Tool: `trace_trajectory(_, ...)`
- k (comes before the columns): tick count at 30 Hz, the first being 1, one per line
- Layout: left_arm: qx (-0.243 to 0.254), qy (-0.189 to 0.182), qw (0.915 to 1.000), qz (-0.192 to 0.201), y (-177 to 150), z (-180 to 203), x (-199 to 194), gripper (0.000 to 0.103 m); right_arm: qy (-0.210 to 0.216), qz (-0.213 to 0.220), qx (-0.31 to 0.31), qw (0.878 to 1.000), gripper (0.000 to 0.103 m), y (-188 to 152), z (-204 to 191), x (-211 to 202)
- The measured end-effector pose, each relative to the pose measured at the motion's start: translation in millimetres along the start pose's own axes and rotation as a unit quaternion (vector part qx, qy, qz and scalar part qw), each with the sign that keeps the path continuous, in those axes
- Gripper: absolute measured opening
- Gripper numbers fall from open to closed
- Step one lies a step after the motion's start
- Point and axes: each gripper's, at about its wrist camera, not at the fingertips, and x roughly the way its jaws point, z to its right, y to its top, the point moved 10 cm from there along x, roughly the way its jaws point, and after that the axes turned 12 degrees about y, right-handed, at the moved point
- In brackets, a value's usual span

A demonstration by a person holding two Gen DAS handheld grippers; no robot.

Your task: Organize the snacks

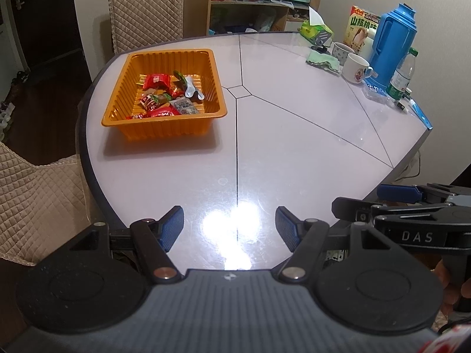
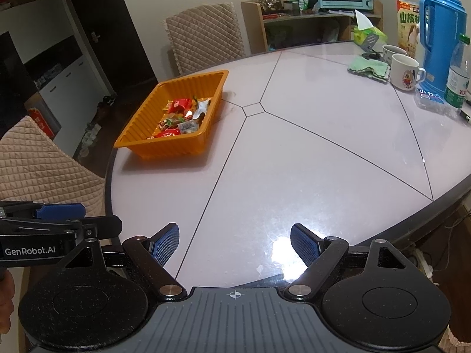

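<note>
An orange plastic tray point(image 1: 123, 94) stands on the far left part of the round table and holds several wrapped snacks point(image 1: 164, 97), mostly red packets. It also shows in the right wrist view point(image 2: 141, 120) with the snacks point(image 2: 182, 117) inside. My left gripper point(image 1: 229, 229) is open and empty above the table's near edge, well short of the tray. My right gripper point(image 2: 235, 245) is open and empty, beside the left one at the near edge. Each gripper shows at the side of the other's view.
At the table's point(image 1: 294, 135) far right stand a blue thermos point(image 1: 394, 44), two mugs point(image 1: 356, 67), a water bottle point(image 1: 403, 76), a green cloth point(image 1: 323, 60), a snack box point(image 1: 362, 26) and a tissue box point(image 1: 315, 29). Padded chairs point(image 1: 147, 11) stand left and behind.
</note>
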Motion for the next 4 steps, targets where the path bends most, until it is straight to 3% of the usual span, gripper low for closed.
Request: trace_trajectory(4,-0.009,0.008,0.9999,-0.001,-3.3,0.0,-4.0,0.071,0.005,0.0,-0.004,1.0,0.083,-0.6,0.0,-3.1)
